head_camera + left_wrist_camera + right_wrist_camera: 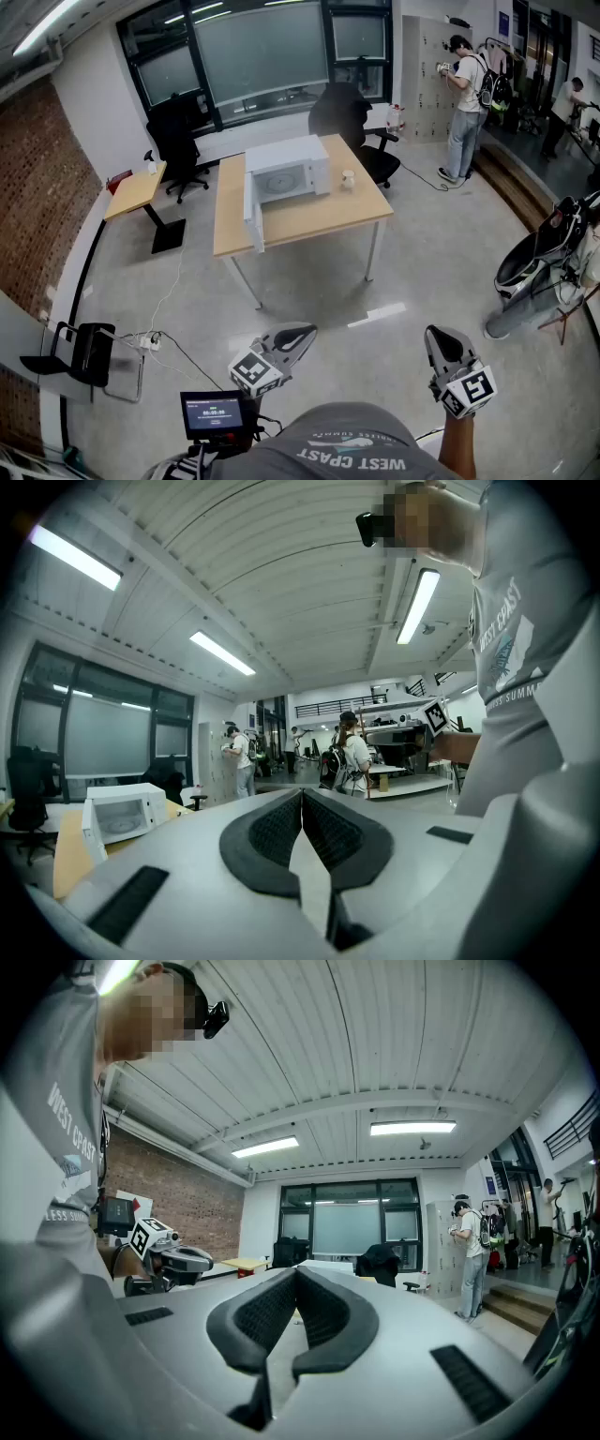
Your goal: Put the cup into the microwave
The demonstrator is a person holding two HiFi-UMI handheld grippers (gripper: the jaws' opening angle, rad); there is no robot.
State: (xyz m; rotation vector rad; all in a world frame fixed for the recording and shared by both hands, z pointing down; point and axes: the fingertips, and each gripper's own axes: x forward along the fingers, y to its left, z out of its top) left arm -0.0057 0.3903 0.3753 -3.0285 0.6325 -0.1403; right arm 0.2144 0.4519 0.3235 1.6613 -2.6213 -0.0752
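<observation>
The biggest risk is the walk itself. The surface [314, 223] stands well ahead of both tools, across a wide stretch of floor [309, 291]. A cable [173, 281] trails over that floor, ahead and to the left of your left tool [302, 334]. Drift that way and you may catch a foot on it, so I judge the straight line safer.

On the surface, the microwave [289, 172] sits far ahead of the left tool, its door [253, 214] swung open toward you. Come in too close on that side and your body or a tool could knock the door and shift the oven.

The cup [348, 179] stands upright just to the right of the microwave, apart from it and far ahead, roughly between the lines of the two tools. It is small and looks light, so a fast reach could tip it or push it toward the far edge.

The left tool and the right tool [436, 334] are both level near your body, jaws pressed together with nothing between them. If the tool you reach with arrives at the cup like that, its closed tips will only shove the cup, so spread its jaws first.
</observation>
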